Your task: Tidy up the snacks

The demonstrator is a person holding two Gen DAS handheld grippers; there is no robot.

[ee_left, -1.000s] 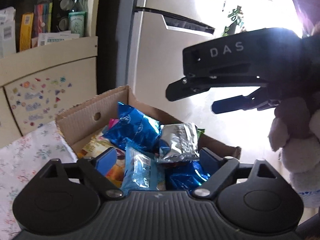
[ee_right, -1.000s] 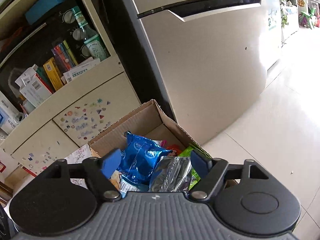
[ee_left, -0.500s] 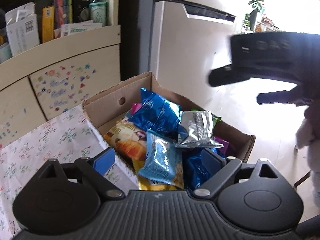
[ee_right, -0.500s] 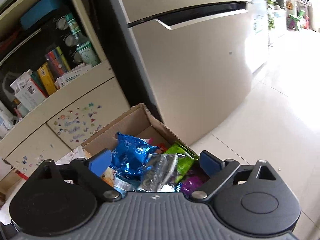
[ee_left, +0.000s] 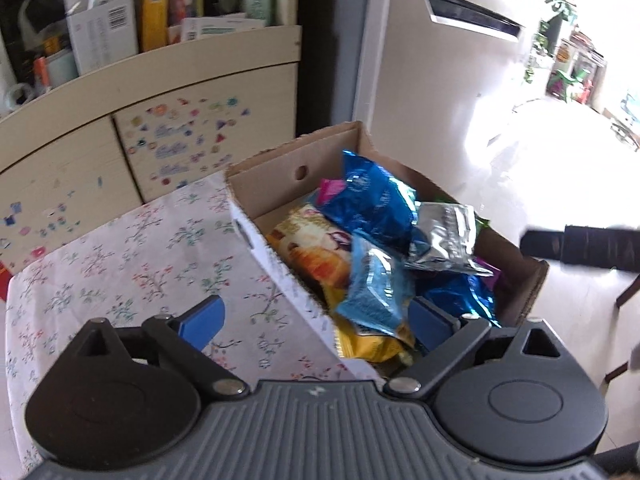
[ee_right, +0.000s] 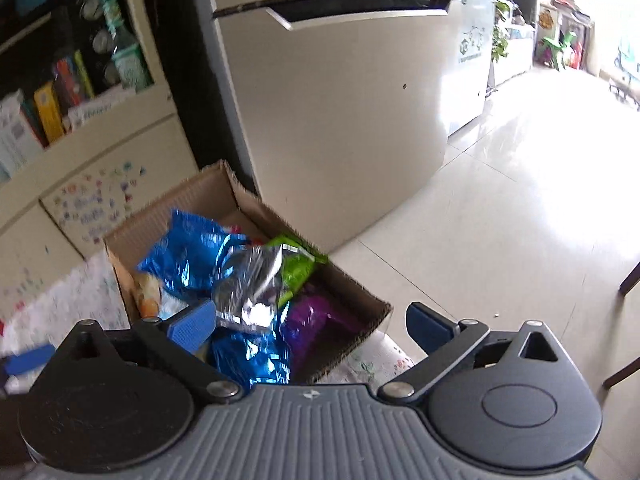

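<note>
1. Snack bags are sitting piled in the cardboard box (ee_left: 280, 168), silver bag (ee_left: 446, 240) on top, beside the fridge (ee_right: 340, 120).
2. Left gripper (ee_left: 316, 318) is hovering near the box, jaws wide apart, gripping nothing.
3. Right gripper (ee_right: 308, 326) is hanging over the box, jaws spread, probably empty.

Strong daylight pours in from the far right, washing the tiled floor (ee_left: 532, 184) to blank white in the left wrist view and glaring nearly as hard in the right wrist view. The shelf (ee_left: 120, 8) recess at upper left sits dim. Foil snack bags (ee_right: 248, 284) throw sharp glints. Straight lines bow toward the edges, and the right view smears with motion blur.
</note>
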